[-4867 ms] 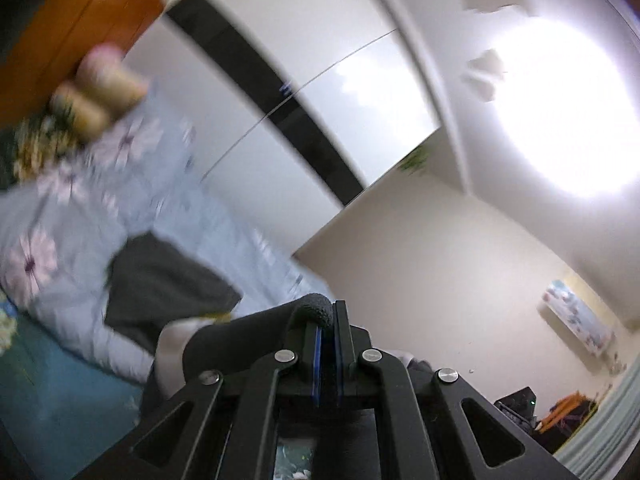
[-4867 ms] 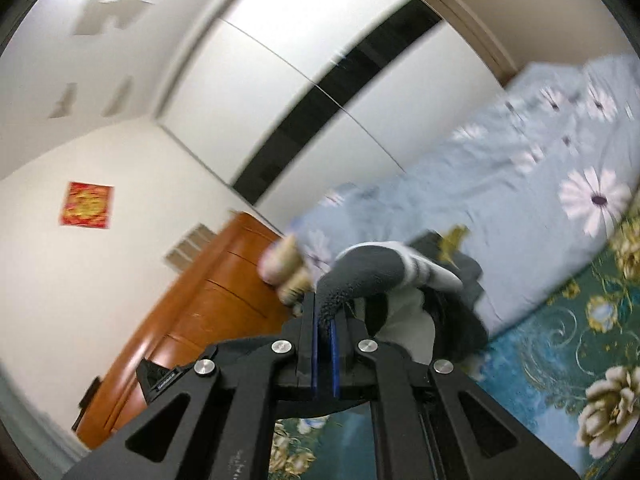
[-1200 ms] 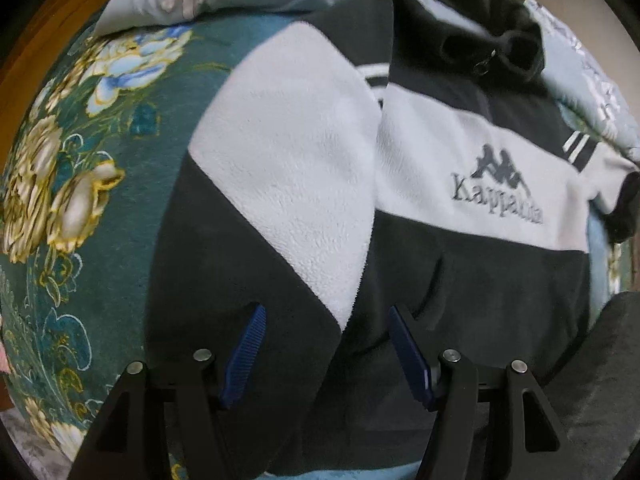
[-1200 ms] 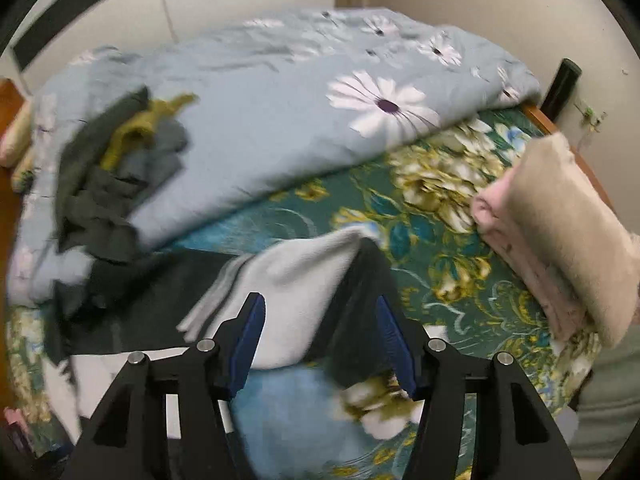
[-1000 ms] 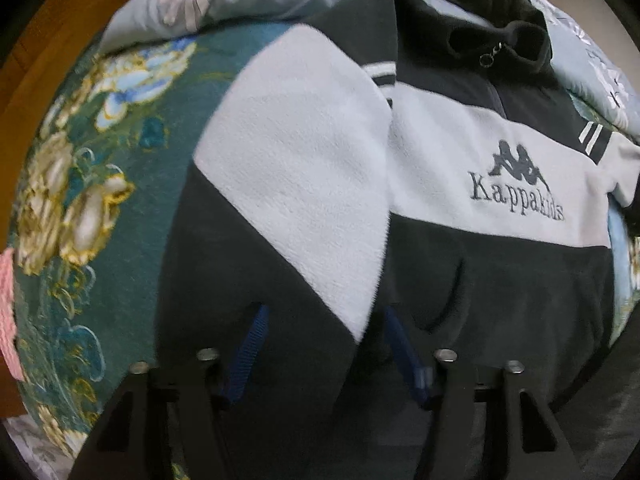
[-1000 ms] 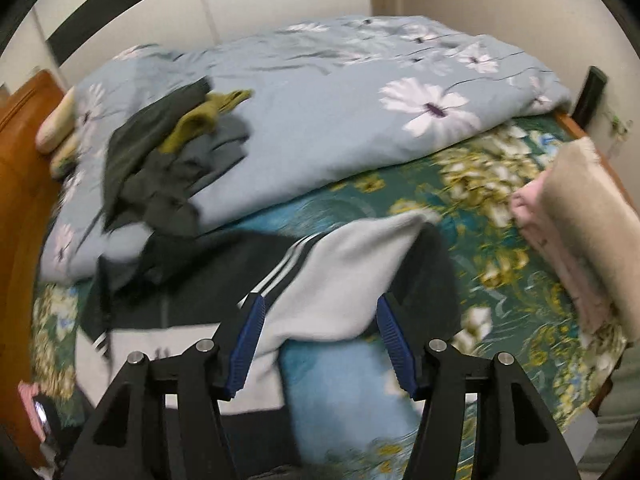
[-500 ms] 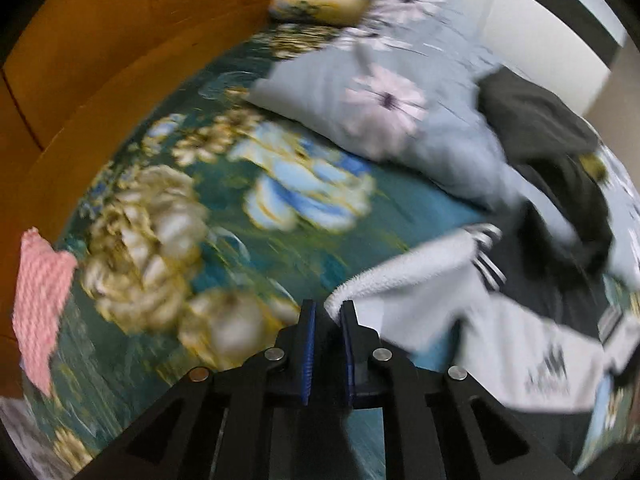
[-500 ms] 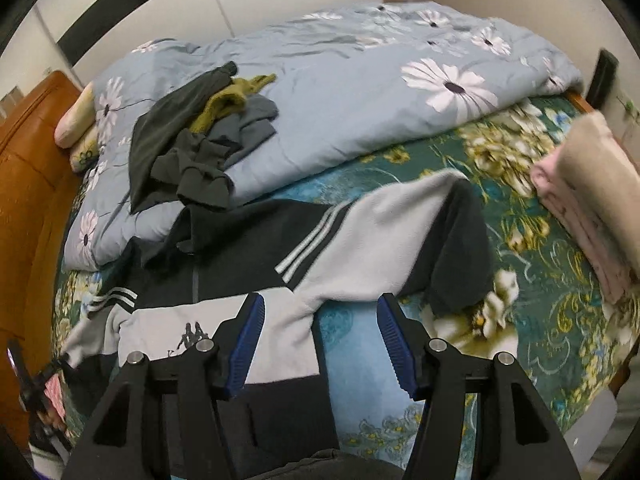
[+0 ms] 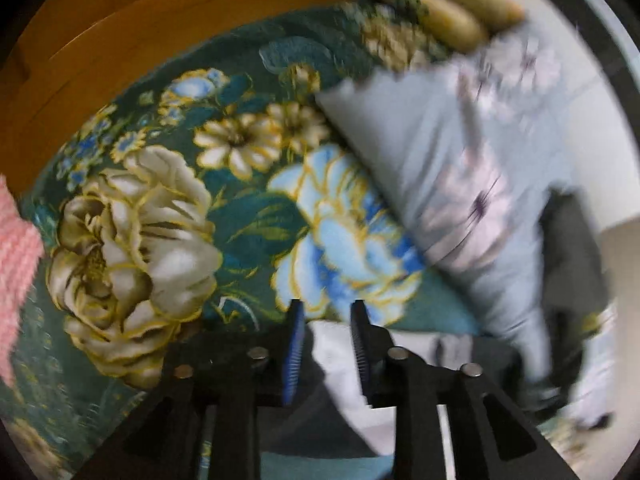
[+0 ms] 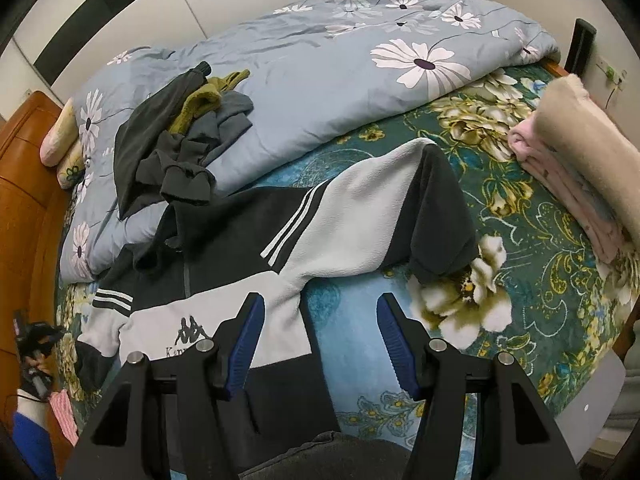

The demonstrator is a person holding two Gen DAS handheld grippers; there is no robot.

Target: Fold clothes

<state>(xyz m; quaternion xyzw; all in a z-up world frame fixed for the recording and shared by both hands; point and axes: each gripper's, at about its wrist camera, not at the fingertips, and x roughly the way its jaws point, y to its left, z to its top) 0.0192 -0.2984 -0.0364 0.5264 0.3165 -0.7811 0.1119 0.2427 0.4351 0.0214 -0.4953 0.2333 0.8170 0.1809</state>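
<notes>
A black and white fleece pullover (image 10: 224,248) with a Kappa logo lies face up on the green flowered bedspread (image 10: 540,216). Its right sleeve (image 10: 400,204) stretches out toward the bed's far side. My right gripper (image 10: 320,328) is open and empty, hovering above the pullover's side. My left gripper (image 9: 326,336) has its jaws a little apart with the white end of the left sleeve (image 9: 332,344) between them, near the flowered bedspread (image 9: 248,208). The left gripper also shows in the right wrist view (image 10: 36,340) at the far left.
A blue daisy duvet (image 10: 340,60) covers the back of the bed, with a pile of dark and olive clothes (image 10: 180,144) on it. Folded pink and beige items (image 10: 576,168) lie at the right. A wooden headboard (image 9: 120,20) and pillows (image 9: 448,4) stand at the left.
My left gripper closed on the left sleeve, carried it outward toward the headboard, and its jaws have now parted slightly. My right gripper stays open above the pullover.
</notes>
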